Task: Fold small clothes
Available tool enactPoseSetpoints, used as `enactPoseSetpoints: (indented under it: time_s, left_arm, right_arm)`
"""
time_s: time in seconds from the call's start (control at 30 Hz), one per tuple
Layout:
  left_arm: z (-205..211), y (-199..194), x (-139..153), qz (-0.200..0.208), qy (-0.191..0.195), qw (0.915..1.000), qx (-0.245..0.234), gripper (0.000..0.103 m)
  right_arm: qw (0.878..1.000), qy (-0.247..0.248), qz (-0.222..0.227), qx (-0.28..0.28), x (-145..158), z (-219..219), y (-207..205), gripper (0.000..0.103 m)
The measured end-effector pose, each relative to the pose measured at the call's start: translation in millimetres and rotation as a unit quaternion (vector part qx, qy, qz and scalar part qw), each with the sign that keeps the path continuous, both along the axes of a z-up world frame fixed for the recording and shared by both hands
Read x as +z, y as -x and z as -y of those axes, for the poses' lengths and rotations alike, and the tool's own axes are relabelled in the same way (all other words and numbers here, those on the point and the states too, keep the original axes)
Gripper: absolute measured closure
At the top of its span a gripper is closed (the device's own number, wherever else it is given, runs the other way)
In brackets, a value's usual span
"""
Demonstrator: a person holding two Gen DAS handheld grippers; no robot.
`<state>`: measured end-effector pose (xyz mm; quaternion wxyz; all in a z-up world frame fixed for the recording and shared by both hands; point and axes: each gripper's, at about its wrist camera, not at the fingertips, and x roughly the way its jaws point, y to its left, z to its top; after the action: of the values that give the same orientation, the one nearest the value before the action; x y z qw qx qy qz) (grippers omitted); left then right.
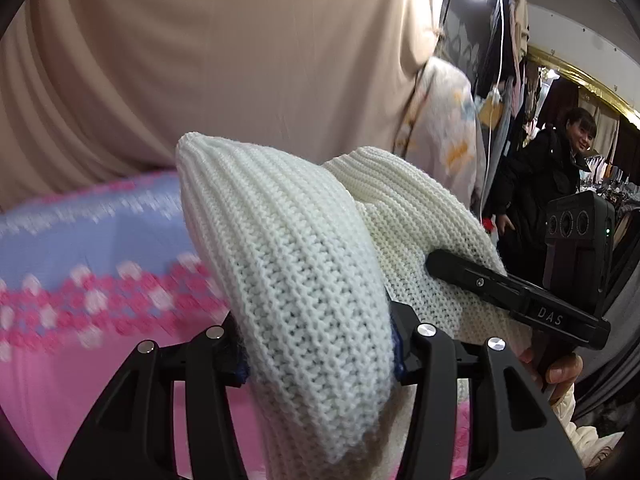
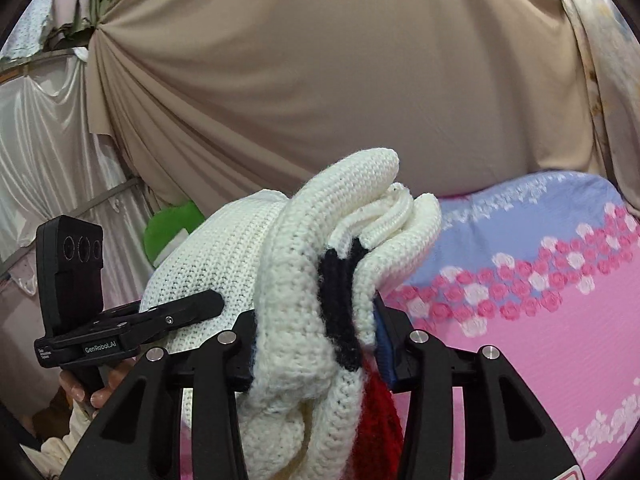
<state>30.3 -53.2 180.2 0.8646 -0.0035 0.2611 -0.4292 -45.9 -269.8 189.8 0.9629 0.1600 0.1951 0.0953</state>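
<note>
Fingers (image 1: 230, 354) of both grippers pinch the white knit garment (image 1: 296, 264), which hides their tips.

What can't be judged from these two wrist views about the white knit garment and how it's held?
- Left wrist view: the white knit garment covers the left gripper fingertips; its lower part is cut off by the bottom edge.
- Left wrist view: the pink floral bedspread is motion-blurred.
- Right wrist view: bunched folds swallow the right gripper; the garment's shape and fold stage are unreadable, and its red part runs off the frame.
</note>
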Motion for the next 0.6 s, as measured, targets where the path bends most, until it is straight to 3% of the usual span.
enactPoseSetpoints:
  time_s: [0.1,0.2,0.3,0.33,0.37,0.4,0.47,0.6]
  left_arm:
    - [-27.4,-18.0,8.9,0.012,0.007,0.9996,0.023,0.054]
    - [-49.9,-51.0,-11.7,0.001,0.001,0.9982,0.060,0.050]
    - [-64.7,-99.2,-69.3,-0.031,-0.033,0.9932,0.108,0.042]
    - [-68.1,-114.8,-91.8,-0.049,-0.055,0.9886,0.131,0.042]
    - [-73.9,-130.0,-117.1,-0.079,-0.083,0.9802,0.161,0.044]
    - [-82.0,-138.1,-131.9,-0.105,-0.092,0.9734,0.182,0.043]
    - [-106.3,-134.1,-135.7,-0.115,-0.037,0.9795,0.161,0.042]
    - [-119.5,-119.6,-106.7,-0.080,-0.010,0.9843,0.157,0.043]
  right_arm:
    - [1.000,-0.013,0.014,0.020,4.6,-19.6,-29.0,0.060]
    - [0.999,-0.018,-0.001,0.027,-17.5,-36.8,-75.6,0.055]
    - [0.997,-0.017,-0.077,0.014,-73.1,-47.2,-136.0,0.051]
    - [0.993,-0.012,-0.117,-0.003,-96.7,-48.0,-153.6,0.053]
    - [0.990,-0.005,-0.140,-0.019,-110.4,-47.8,-160.3,0.061]
    - [0.989,-0.003,-0.148,-0.028,-118.8,-45.5,-160.3,0.061]
    - [0.991,-0.017,-0.130,-0.019,-113.1,-40.4,-147.2,0.063]
    - [0.995,-0.001,-0.095,-0.017,-79.0,-43.5,-131.2,0.064]
